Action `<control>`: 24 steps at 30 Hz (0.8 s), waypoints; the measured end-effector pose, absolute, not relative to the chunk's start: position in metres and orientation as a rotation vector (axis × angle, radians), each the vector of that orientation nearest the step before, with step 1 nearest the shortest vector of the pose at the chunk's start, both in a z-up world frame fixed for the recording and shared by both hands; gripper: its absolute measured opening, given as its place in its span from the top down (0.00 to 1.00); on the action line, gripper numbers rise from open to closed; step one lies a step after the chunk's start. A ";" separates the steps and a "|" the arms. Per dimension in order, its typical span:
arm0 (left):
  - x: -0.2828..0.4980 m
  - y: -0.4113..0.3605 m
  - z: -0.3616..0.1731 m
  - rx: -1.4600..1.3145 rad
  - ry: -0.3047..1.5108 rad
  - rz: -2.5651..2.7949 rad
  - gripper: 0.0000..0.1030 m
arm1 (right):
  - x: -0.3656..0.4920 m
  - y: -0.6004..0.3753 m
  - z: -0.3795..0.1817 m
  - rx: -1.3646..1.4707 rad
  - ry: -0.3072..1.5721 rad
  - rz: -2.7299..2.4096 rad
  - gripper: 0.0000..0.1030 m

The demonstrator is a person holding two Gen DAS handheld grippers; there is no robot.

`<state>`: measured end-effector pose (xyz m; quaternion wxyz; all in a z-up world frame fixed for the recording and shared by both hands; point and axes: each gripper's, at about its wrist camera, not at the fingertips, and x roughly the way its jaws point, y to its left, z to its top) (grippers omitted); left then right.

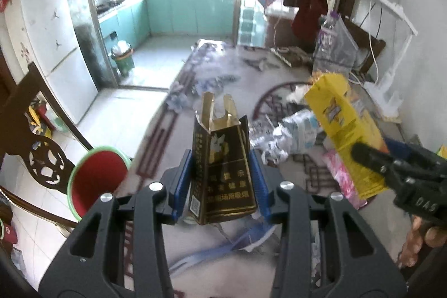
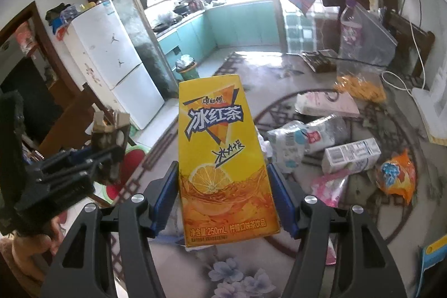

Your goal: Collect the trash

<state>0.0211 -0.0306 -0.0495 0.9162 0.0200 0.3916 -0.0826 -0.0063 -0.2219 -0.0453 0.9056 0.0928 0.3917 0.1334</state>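
Mid-task: left gripper (image 1: 222,180) clamped on torn cigarette pack (image 1: 220,169), right gripper (image 2: 223,189) clamped on yellow tea carton (image 2: 220,155), both aloft near red bin (image 1: 97,183), milk carton (image 2: 350,155), wrappers still on table (image 2: 307,256).

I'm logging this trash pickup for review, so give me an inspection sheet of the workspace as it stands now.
Surface: patterned table top, littered.
Job's things: black and gold cigarette pack in left gripper; yellow iced tea carton in right gripper.
Clutter: white carton, crushed plastic bottle, orange snack bag, pink wrapper.
Grippers: both jaws closed on their items.
Cables: white cable at far right.
Surroundings: red basin beside table, white fridge, green bin, teal kitchen cabinets.
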 end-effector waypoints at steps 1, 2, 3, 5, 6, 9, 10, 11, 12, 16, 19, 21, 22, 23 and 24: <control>0.020 -0.028 -0.046 0.041 0.796 -0.167 0.61 | -0.007 -0.220 -0.044 0.192 0.806 0.278 0.41; 0.017 -0.027 -0.042 0.042 0.790 -0.165 0.61 | -0.007 -0.219 -0.044 0.192 0.804 0.279 0.41; 0.016 -0.025 -0.040 0.043 0.782 -0.161 0.61 | -0.007 -0.218 -0.042 0.192 0.799 0.279 0.41; 0.013 -0.022 -0.037 0.041 0.774 -0.158 0.61 | -0.007 -0.216 -0.041 0.194 0.792 0.280 0.41; 0.012 -0.019 -0.036 0.039 0.771 -0.154 0.61 | -0.006 -0.214 -0.039 0.197 0.786 0.280 0.41; 0.012 -0.014 -0.036 0.035 0.769 -0.146 0.61 | -0.005 -0.209 -0.036 0.199 0.777 0.282 0.41; 0.011 -0.012 -0.036 0.032 0.768 -0.144 0.61 | -0.005 -0.208 -0.036 0.199 0.775 0.283 0.41; 0.012 -0.011 -0.036 0.031 0.768 -0.142 0.61 | -0.004 -0.207 -0.036 0.197 0.774 0.285 0.41; 0.012 -0.009 -0.036 0.027 0.768 -0.140 0.61 | -0.003 -0.204 -0.036 0.195 0.774 0.286 0.41; 0.010 -0.001 -0.035 0.018 0.771 -0.135 0.61 | -0.001 -0.195 -0.032 0.182 0.765 0.288 0.41; 0.007 0.003 -0.037 0.018 0.774 -0.125 0.61 | 0.000 -0.191 -0.030 0.177 0.756 0.286 0.41; 0.005 0.007 -0.039 0.013 0.780 -0.117 0.61 | -0.001 -0.189 -0.030 0.173 0.753 0.279 0.41; 0.004 0.009 -0.040 0.009 0.781 -0.113 0.61 | -0.001 -0.188 -0.030 0.172 0.751 0.276 0.41; 0.004 0.010 -0.040 0.007 0.782 -0.111 0.61 | -0.001 -0.187 -0.031 0.174 0.753 0.278 0.41; 0.004 0.011 -0.040 0.005 0.784 -0.109 0.61 | 0.000 -0.187 -0.031 0.175 0.756 0.280 0.41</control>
